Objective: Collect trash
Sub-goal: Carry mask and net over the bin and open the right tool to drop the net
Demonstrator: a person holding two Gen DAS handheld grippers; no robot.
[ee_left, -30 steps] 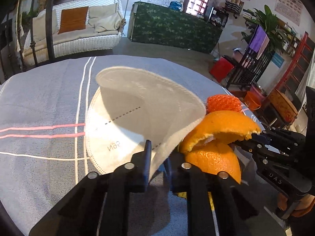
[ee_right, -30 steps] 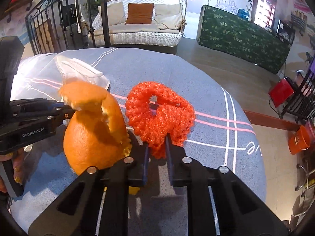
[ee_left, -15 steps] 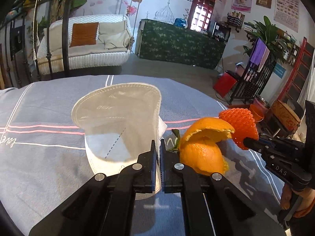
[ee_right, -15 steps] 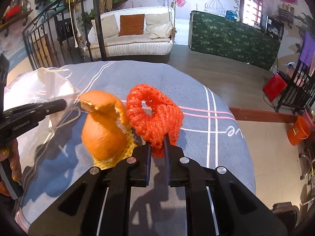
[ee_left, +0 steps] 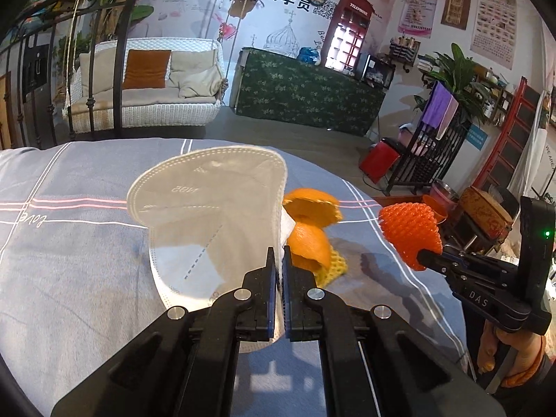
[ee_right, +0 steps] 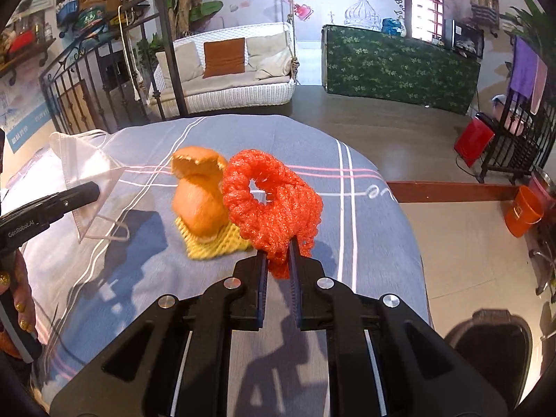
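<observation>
My left gripper (ee_left: 278,260) is shut on a white face mask (ee_left: 208,208) and holds it up above the grey tablecloth (ee_left: 69,260). The mask also shows in the right wrist view (ee_right: 87,170), at the left. My right gripper (ee_right: 278,257) is shut on a red foam fruit net (ee_right: 271,198), lifted off the table; the net also shows in the left wrist view (ee_left: 410,232). Orange peel (ee_right: 198,198) stands on a yellow foam net (ee_right: 212,243) on the table between the two grippers, also seen past the mask in the left wrist view (ee_left: 309,232).
The round table's edge (ee_right: 410,215) drops off to the right. A dark bin (ee_right: 493,347) stands on the floor at the lower right. An orange bucket (ee_right: 524,215) and a red box (ee_right: 474,140) sit further off. An iron railing (ee_right: 104,87) stands behind the table.
Both grippers have risen and drawn back from the orange peel, the left with the mask, the right with the red net. The peel stays on the table.
</observation>
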